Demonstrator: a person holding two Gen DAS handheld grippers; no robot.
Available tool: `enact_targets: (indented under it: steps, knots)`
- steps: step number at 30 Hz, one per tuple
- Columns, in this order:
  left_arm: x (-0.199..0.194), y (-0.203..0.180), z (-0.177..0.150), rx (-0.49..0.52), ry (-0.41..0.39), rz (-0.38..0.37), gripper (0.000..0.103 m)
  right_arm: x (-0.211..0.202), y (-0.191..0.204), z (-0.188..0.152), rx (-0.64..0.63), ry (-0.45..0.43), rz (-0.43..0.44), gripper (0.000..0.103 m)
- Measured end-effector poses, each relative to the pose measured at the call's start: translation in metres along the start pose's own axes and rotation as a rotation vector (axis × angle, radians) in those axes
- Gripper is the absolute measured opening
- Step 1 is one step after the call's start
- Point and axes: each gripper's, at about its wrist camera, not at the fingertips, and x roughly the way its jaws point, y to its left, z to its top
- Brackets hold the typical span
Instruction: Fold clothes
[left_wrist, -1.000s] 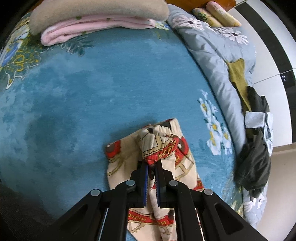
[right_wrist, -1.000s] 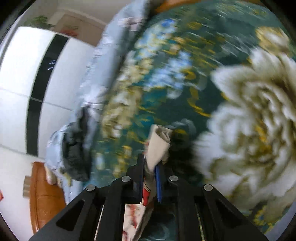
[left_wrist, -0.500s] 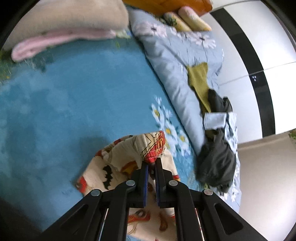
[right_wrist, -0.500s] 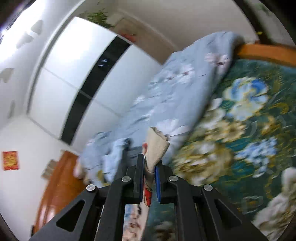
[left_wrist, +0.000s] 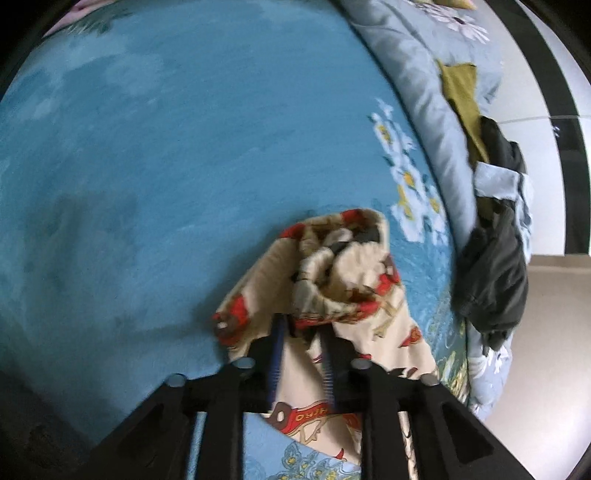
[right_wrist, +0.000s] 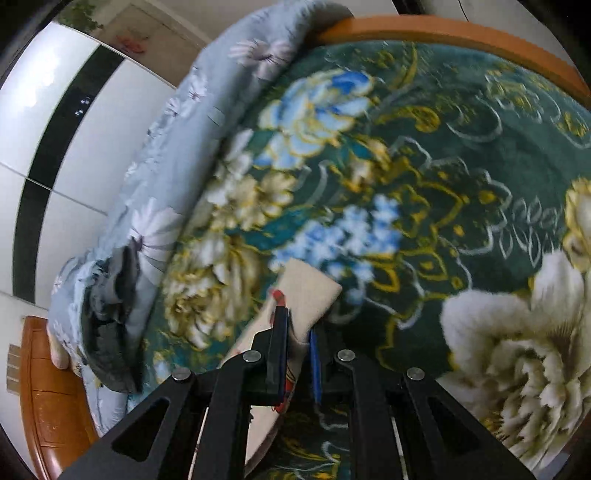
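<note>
A cream garment with a red cartoon print (left_wrist: 343, 291) lies bunched on the blue blanket (left_wrist: 166, 147). My left gripper (left_wrist: 301, 332) has its jaws parted around the bunched cloth, which sits between the blue pads. My right gripper (right_wrist: 297, 328) holds a cream corner of the same garment (right_wrist: 306, 291) between its jaws, just above the dark green floral blanket (right_wrist: 443, 177). The rest of the garment hangs out of sight below both grippers.
A grey-blue flowered quilt (left_wrist: 436, 81) runs along the bed's right side with a pile of dark and olive clothes (left_wrist: 495, 273) on it. The same quilt (right_wrist: 177, 147) and dark clothes (right_wrist: 110, 325) show left of the right gripper. A wooden bed frame (right_wrist: 443, 33) edges the blanket.
My left gripper's jaws have parted from tightly shut, and it has come lower over the blue blanket. My right gripper has swung down from facing the wardrobe to the green blanket, still holding the corner.
</note>
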Motion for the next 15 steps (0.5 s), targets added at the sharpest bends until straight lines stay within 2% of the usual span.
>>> enact_targets:
  steps: [6,9,11,15]
  knots:
    - [-0.015,0.001,0.002,-0.02,-0.04,-0.035,0.035,-0.003,-0.012,-0.02,0.0,0.013,-0.094,0.014]
    - [-0.022,-0.004,0.003,0.0,-0.046,-0.057,0.039,-0.018,-0.001,-0.035,-0.076,-0.016,-0.11,0.017]
    - [-0.024,-0.008,0.001,0.016,-0.04,-0.085,0.041,-0.027,0.006,-0.045,-0.124,-0.033,-0.119,0.027]
    - [-0.025,-0.013,-0.002,0.04,-0.029,-0.107,0.048,-0.022,0.015,-0.057,-0.121,-0.01,-0.088,0.027]
